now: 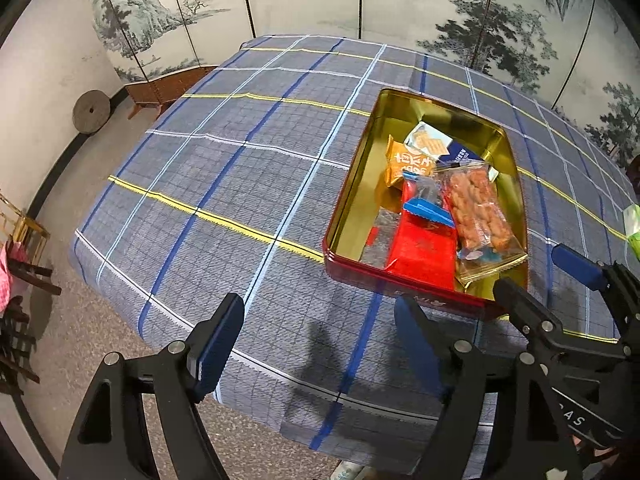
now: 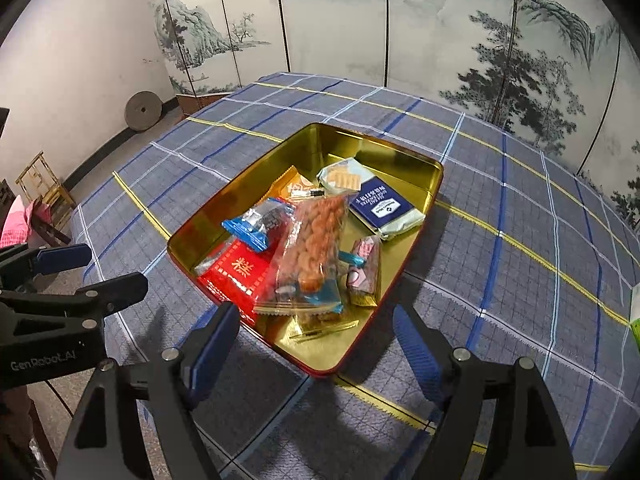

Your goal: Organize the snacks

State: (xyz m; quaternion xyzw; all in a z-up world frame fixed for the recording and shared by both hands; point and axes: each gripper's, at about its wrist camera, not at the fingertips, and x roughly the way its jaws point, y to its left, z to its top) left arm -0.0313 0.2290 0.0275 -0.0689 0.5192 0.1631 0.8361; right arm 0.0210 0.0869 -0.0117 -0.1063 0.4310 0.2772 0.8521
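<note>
A red tin with a gold inside (image 1: 348, 200) (image 2: 404, 164) stands on the checked tablecloth and holds several snack packets. Among them are a clear bag of fried twists (image 1: 476, 208) (image 2: 312, 248), a red packet (image 1: 424, 248) (image 2: 236, 272), a blue-edged packet (image 2: 256, 224), a dark blue cracker pack (image 2: 384, 208) and an orange packet (image 1: 404, 164). My left gripper (image 1: 320, 344) is open and empty, low over the cloth in front of the tin's near left corner. My right gripper (image 2: 316, 344) is open and empty, just before the tin's near rim; it also shows in the left wrist view (image 1: 536, 280).
A green packet (image 1: 633, 228) (image 2: 635, 316) lies at the table's right edge. The checked tablecloth (image 1: 240, 184) covers the table. A painted folding screen (image 2: 440, 32) stands behind. A stone wheel (image 1: 91, 111) and wooden chairs (image 2: 44, 188) stand on the floor at left.
</note>
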